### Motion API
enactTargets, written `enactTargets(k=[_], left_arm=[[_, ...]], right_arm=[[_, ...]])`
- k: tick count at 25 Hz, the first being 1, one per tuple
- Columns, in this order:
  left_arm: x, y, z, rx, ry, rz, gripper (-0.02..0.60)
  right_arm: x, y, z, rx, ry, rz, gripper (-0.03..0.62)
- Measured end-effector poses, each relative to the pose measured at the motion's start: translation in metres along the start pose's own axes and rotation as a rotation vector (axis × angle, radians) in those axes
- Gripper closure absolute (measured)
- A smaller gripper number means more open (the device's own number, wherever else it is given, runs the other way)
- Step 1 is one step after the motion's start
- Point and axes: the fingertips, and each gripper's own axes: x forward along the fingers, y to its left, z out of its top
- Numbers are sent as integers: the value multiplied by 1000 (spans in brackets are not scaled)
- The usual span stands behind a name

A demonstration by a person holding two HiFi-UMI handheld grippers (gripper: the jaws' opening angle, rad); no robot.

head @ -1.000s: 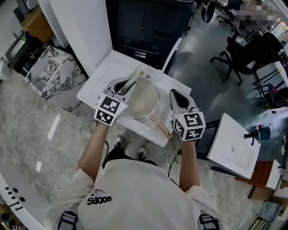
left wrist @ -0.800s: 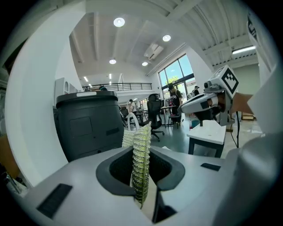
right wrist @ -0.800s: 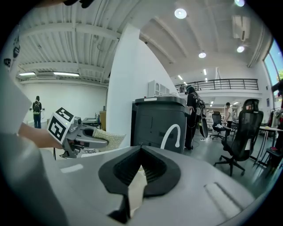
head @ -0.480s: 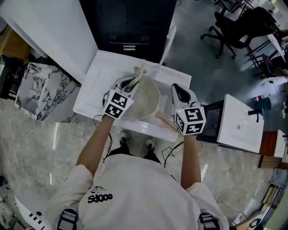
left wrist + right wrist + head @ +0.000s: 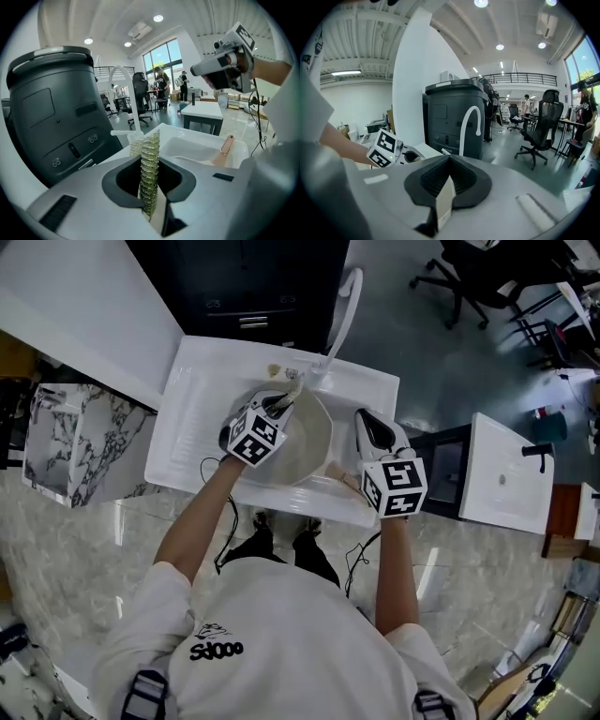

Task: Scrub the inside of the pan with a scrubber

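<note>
A cream-coloured pan (image 5: 311,442) with a copper-toned handle (image 5: 339,481) sits in the white sink (image 5: 192,390). My left gripper (image 5: 281,405) hangs over the pan's far left rim, shut on a green-yellow mesh scrubber (image 5: 292,392). In the left gripper view the scrubber (image 5: 150,168) stands upright between the jaws of the left gripper (image 5: 151,187), with the pan (image 5: 197,151) and its handle (image 5: 227,144) beyond. My right gripper (image 5: 368,422) hovers to the right of the pan, above the handle, shut with nothing in it (image 5: 449,178).
A white curved faucet (image 5: 341,306) rises at the sink's far edge. A dark bin (image 5: 454,119) stands behind the sink. A marble counter (image 5: 75,442) lies to the left, and a second white sink (image 5: 506,479) stands to the right. Office chairs (image 5: 469,277) are farther off.
My left gripper has moved with the scrubber from the pan's left side to over its far rim, nearer the faucet. The right gripper has kept its place beside the pan.
</note>
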Motion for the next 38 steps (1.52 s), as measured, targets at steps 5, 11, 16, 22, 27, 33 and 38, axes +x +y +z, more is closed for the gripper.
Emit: enactTargets(k=[5,11,16,22,27,33,38], left_arm=[[38,-4,-28,15,71,-35,515],[72,-13,-47,32,122,-63,515],[89,-27,-60,52,163,-105,515],[114,-38,-75,70,215,-140,515],[126,-51,-70,-5,192,-187,515],[125,-68,-71,5,182,-264,515],[120,-84,-66,1,163,-354,515]], right_arm=[[5,-6,-17,32,32,-15,585],[9,-11,-36,59,73,-21,585],[14,-17,-49,92,95,-23,585],[19,-19,-54,112,110,-17,585],[16,-22,-61,122,125,-16,585],[17,-22,-66,126,134,-10,585],[18,-19,-69,129,139,-1,585]])
